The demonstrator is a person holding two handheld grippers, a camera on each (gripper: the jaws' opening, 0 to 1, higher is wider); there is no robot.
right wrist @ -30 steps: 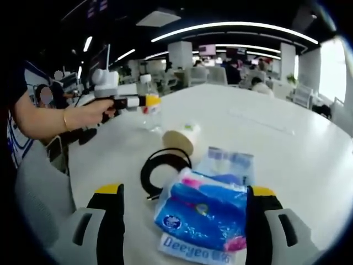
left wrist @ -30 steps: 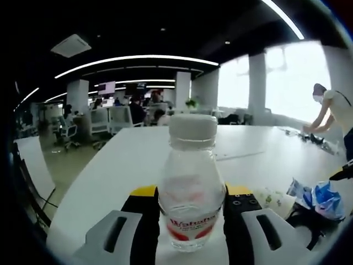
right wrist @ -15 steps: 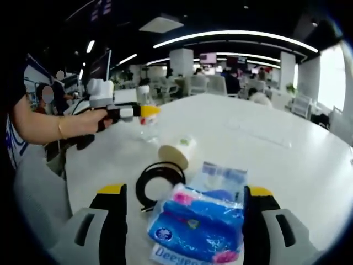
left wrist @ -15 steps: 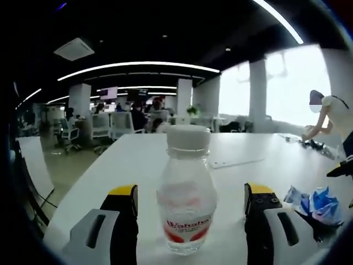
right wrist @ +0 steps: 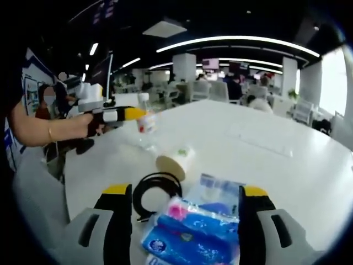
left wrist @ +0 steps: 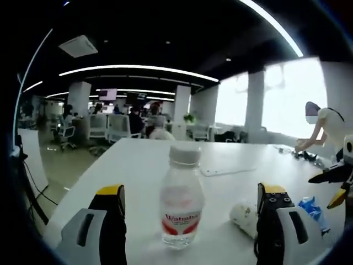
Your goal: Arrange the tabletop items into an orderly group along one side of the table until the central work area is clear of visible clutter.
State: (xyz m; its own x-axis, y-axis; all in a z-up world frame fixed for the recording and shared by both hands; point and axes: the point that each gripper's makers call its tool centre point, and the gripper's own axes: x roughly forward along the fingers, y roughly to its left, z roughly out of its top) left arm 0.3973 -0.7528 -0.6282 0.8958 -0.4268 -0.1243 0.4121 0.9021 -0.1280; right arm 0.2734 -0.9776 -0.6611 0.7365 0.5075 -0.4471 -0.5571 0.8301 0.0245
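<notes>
Left gripper view shows the left gripper [left wrist: 190, 223], now spread wide, backing off the upright water bottle [left wrist: 180, 202], so that item looks placed.

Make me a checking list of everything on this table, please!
Surface: round white table, mostly bare.
Job's things: clear plastic water bottle with white cap upright near the edge; paper cup on its side; blue tissue pack; small clear packet.
Clutter: flat white sheet mid-table.
Grippers: left gripper open, jaws either side of the bottle, apart from it; right gripper open over the tissue pack.
Cables: coiled black cable beside the cup.
Surroundings: open office, people at desks, bright windows.
</notes>
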